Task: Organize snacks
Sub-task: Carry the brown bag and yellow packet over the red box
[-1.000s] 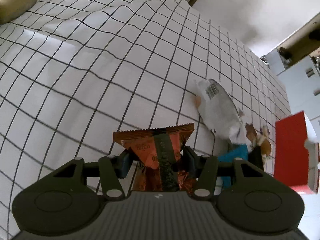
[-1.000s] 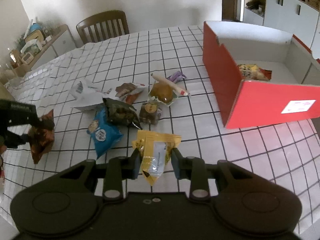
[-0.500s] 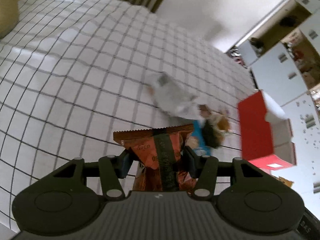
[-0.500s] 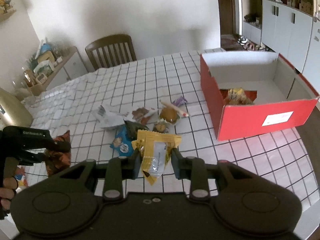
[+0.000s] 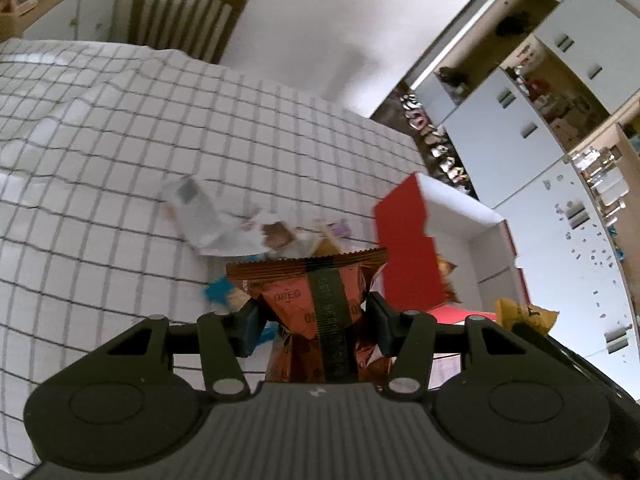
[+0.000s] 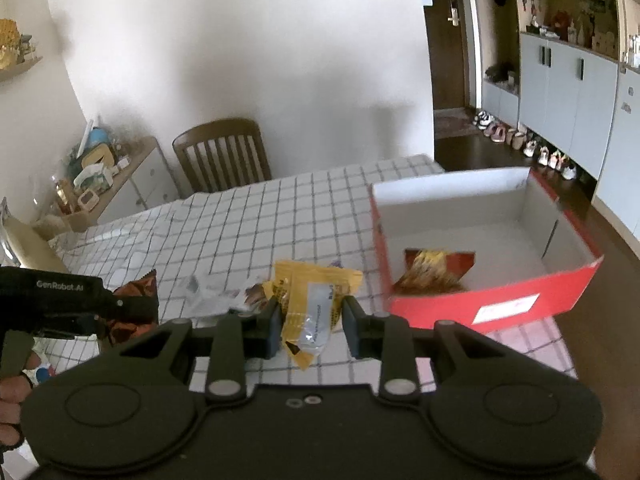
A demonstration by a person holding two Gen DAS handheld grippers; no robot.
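Observation:
My left gripper (image 5: 310, 322) is shut on an orange-brown Oreo snack packet (image 5: 320, 300), held in the air above the checked table (image 5: 120, 160). My right gripper (image 6: 310, 320) is shut on a yellow snack packet (image 6: 312, 304), also lifted. The red box (image 6: 496, 304) with white inner walls stands on the table's right end and holds one snack bag (image 6: 434, 270). The box (image 5: 412, 256) shows in the left wrist view too. Loose snacks, among them a white packet (image 5: 204, 216), lie left of the box. The left gripper with its packet (image 6: 132, 304) shows at the left of the right wrist view.
A wooden chair (image 6: 222, 154) stands at the table's far side. A sideboard with clutter (image 6: 108, 184) is at the back left. Grey cabinets (image 6: 568, 92) and shoes on the floor (image 6: 520, 148) are at the right. The table edge runs just past the box.
Both grippers have risen well above the table with their packets. The left gripper has swung right, toward the red box. The loose snacks now sit lower and partly hidden.

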